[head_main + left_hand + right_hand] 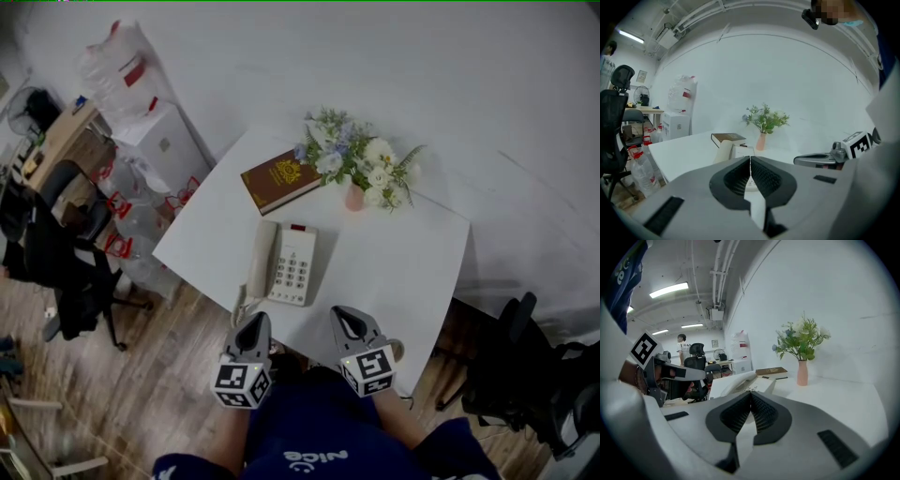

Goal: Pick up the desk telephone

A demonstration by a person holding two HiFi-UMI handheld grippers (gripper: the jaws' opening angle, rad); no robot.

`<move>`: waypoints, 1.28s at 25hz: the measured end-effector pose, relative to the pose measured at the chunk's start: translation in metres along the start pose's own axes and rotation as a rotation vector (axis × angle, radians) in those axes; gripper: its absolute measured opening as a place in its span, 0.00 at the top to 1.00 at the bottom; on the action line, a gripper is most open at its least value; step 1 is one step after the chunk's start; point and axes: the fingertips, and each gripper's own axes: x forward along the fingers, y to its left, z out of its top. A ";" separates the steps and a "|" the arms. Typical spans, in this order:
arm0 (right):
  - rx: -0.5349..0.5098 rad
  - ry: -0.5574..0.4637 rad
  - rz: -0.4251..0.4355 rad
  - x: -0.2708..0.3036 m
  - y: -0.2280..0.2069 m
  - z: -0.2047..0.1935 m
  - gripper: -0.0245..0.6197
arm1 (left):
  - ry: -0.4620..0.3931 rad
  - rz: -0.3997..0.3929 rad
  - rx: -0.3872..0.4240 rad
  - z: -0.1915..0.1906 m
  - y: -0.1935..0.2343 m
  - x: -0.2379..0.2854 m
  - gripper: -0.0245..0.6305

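While the cream plastic desk telephone (283, 263) lay flat near the front edge of the white square counter (403, 272), my left claw (251, 326) and right claw (348, 322) hovered just short of it, both closed tight on nothing, so the pickup was not yet begun.

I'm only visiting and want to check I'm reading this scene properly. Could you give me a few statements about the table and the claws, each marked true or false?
1. The telephone lies on the white table with its handset in the cradle. True.
2. The left claw grips the handset. False: it is shut on nothing, at the table's near edge, short of the telephone.
3. A brown book lies beyond the telephone. True.
4. The flowers stand in a blue jug. False: they stand in a pink vase.
5. The right claw is wide open. False: it is shut and empty.
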 end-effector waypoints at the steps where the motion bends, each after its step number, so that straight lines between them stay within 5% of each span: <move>1: -0.005 0.001 -0.004 0.001 -0.001 0.001 0.93 | 0.000 0.003 0.004 0.001 0.001 0.001 0.93; 16: 0.148 0.066 -0.030 0.026 -0.016 -0.001 0.91 | 0.062 -0.026 -0.030 0.007 0.028 0.030 0.92; 19: 0.196 0.093 -0.021 0.035 -0.017 -0.005 0.77 | 0.111 -0.068 -0.082 0.003 0.037 0.038 0.74; 26: 0.331 0.125 0.005 0.058 -0.017 -0.006 0.61 | 0.213 -0.135 -0.157 -0.005 0.059 0.057 0.61; 32: 0.424 0.176 0.012 0.079 -0.019 -0.015 0.60 | 0.288 -0.212 -0.293 -0.006 0.089 0.079 0.51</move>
